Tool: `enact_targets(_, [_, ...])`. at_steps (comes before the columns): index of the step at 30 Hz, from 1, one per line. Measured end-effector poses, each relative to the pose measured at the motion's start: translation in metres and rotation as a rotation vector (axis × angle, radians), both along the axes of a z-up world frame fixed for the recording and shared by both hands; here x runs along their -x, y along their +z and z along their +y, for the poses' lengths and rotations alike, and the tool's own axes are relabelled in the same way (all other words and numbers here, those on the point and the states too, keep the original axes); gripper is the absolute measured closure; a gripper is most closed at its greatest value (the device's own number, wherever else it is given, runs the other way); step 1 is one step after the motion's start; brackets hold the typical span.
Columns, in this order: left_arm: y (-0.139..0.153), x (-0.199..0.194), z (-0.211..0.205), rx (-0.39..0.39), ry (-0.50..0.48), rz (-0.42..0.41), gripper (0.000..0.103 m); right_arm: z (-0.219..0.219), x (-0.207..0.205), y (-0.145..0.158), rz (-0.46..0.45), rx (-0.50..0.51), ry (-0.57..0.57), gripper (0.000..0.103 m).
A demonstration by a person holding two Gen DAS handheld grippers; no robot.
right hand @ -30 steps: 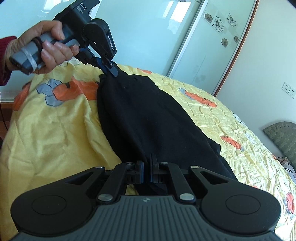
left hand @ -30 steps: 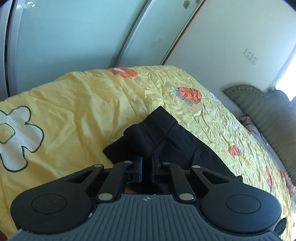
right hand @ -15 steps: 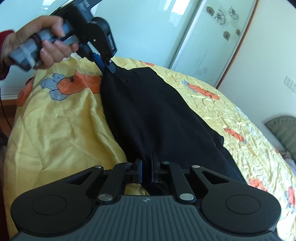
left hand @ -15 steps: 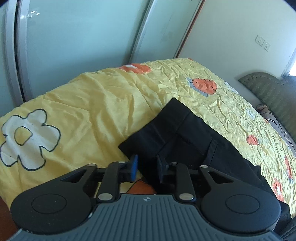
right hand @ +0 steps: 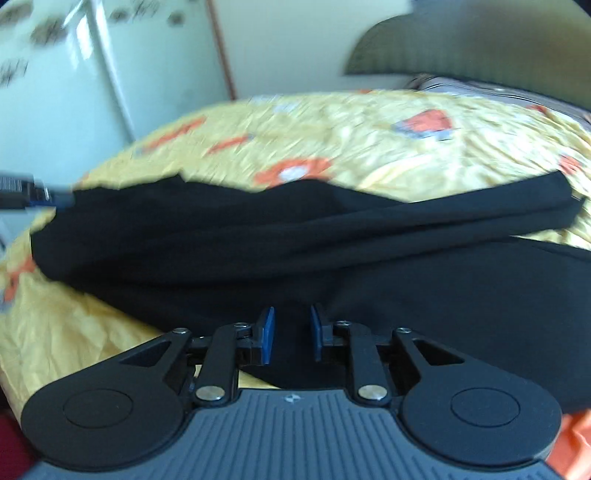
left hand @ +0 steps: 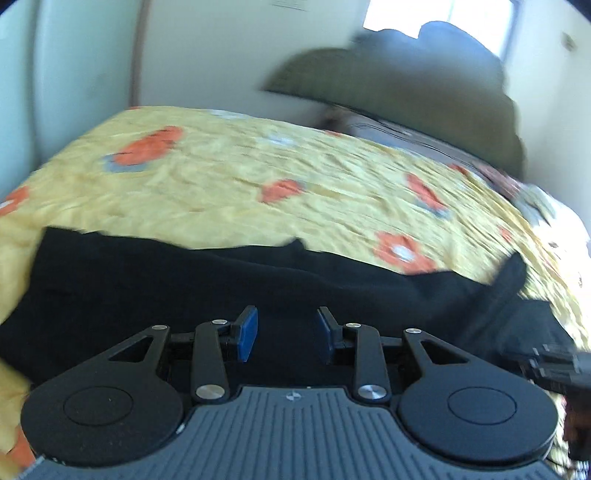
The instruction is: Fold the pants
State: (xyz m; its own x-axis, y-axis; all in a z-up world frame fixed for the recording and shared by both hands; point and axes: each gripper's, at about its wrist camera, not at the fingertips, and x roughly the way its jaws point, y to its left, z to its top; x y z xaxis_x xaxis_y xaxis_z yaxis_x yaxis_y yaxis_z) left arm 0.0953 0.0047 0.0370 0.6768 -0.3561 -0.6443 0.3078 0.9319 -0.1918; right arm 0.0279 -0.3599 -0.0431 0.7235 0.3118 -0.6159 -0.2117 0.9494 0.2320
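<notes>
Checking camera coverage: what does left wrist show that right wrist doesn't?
Left wrist only: the window above the headboard, and the left gripper, jaws opening, nothing pinched. Right wrist only: flower-patterned wardrobe doors, and the right gripper, jaws opening. Both: black pants lying on the yellow bedspread, plus the green headboard.

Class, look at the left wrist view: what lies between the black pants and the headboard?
Only the yellow flowered bedspread lies between the black pants and green headboard.
</notes>
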Motion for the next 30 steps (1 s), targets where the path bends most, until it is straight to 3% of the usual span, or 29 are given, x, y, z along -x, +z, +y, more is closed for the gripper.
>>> enact_targets(2, [-0.007, 0.000, -0.036, -0.016, -0.174, -0.010, 0.054, -0.029, 0.001, 0.011, -0.054, -0.062, -0.107, 0.079])
enact_targets(4, [-0.020, 0.008, -0.070, -0.059, -0.302, -0.046, 0.050, -0.059, -0.005, 0.020, -0.129, -0.129, -0.241, 0.067])
enact_targets(5, [-0.024, 0.010, -0.083, -0.090, -0.345, -0.066, 0.048, -0.074, -0.011, 0.023, -0.150, -0.175, -0.294, 0.061])
enact_targets(8, [-0.041, 0.019, -0.108, -0.187, -0.431, -0.127, 0.048, -0.118, -0.039, 0.016, -0.171, -0.399, -0.351, 0.061])
enact_targets(11, [-0.048, 0.020, -0.119, -0.221, -0.456, -0.127, 0.048, -0.139, -0.066, -0.005, -0.092, -0.568, -0.437, 0.061])
enact_targets(14, [-0.054, 0.018, -0.121, -0.246, -0.460, -0.126, 0.048, -0.152, -0.075, -0.024, -0.033, -0.582, -0.556, 0.061])
enact_targets(18, [-0.055, 0.008, -0.128, -0.271, -0.477, -0.133, 0.054, -0.171, -0.075, -0.038, -0.060, -0.629, -0.667, 0.062])
enact_targets(22, [-0.053, 0.005, -0.135, -0.258, -0.506, -0.117, 0.056, -0.193, -0.077, -0.048, -0.077, -0.741, -0.761, 0.063])
enact_targets(28, [-0.053, 0.012, -0.138, -0.253, -0.553, -0.144, 0.056, -0.180, -0.053, -0.044, -0.050, -0.749, -0.747, 0.060])
enact_targets(30, [-0.058, 0.008, -0.142, -0.264, -0.541, -0.131, 0.056, -0.180, -0.052, -0.046, -0.042, -0.756, -0.716, 0.053])
